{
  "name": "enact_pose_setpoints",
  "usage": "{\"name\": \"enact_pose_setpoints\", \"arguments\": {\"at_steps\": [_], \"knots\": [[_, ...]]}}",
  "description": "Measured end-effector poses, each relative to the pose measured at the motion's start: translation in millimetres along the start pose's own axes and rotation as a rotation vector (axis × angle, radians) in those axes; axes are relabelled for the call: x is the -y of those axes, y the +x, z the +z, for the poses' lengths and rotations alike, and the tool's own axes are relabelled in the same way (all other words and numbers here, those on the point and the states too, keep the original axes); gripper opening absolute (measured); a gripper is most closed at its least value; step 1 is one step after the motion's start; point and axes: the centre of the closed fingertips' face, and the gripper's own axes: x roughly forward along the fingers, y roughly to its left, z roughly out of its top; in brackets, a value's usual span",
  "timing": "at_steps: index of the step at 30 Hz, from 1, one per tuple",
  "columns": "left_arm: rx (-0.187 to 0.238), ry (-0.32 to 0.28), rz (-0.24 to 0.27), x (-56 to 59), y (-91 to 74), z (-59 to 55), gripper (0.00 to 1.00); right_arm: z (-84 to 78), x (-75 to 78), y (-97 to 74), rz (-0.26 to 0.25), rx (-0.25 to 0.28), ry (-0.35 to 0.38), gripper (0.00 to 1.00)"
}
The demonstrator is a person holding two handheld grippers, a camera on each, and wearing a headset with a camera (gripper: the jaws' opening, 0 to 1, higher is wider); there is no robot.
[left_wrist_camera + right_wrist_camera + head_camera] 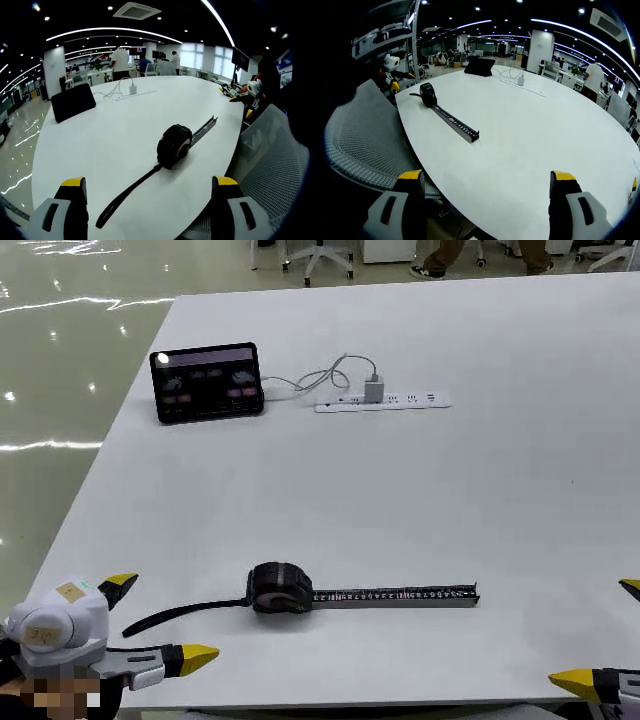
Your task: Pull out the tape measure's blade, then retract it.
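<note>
A black tape measure (279, 588) lies on the white table (420, 480) near its front edge, its blade (396, 595) drawn out to the right and its strap (185, 612) trailing left. In the left gripper view the case (174, 144) sits ahead of my open left gripper (148, 189), apart from it. My left gripper (160, 620) stands at the lower left in the head view with yellow tips spread. The right gripper (606, 635) is at the lower right edge, open and holding nothing (485, 182), with the blade's end (471, 134) well ahead of it.
A black tablet (207, 382) stands at the back left, wired to a white power strip (383, 400) with a charger. A grey mesh chair back (365, 140) is against the table's front edge. People and office chairs are beyond the far edge.
</note>
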Motion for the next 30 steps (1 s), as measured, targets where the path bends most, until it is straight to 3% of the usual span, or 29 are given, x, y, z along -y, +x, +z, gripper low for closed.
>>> {"name": "enact_pose_setpoints", "arguments": {"at_steps": [10,15,18,23,25,27,30], "knots": [[-0.006,-0.003,-0.005,4.3,2.2,1.8,1.00,-2.3,-1.8,-2.5,0.003,-0.005,-0.001,1.00],[0.005,0.017,-0.011,10.6,8.0,12.1,1.00,13.1,4.1,-5.9,-0.004,-0.003,-0.038,1.00],[-0.015,-0.002,-0.001,12.5,14.8,15.1,1.00,22.9,7.7,-3.3,0.005,0.001,-0.057,1.00],[-0.041,-0.008,-0.007,25.9,25.4,31.9,1.00,30.1,6.7,7.8,0.047,-0.024,-0.112,1.00],[-0.060,-0.018,-0.005,25.8,33.7,36.1,1.00,32.8,6.1,13.0,0.061,-0.031,-0.128,1.00],[-0.056,-0.030,-0.004,30.6,39.8,46.3,1.00,35.3,3.5,19.2,0.086,-0.041,-0.142,1.00],[-0.072,0.004,0.036,34.3,48.7,55.1,1.00,41.2,-1.1,26.3,0.117,-0.049,-0.166,1.00]]}}
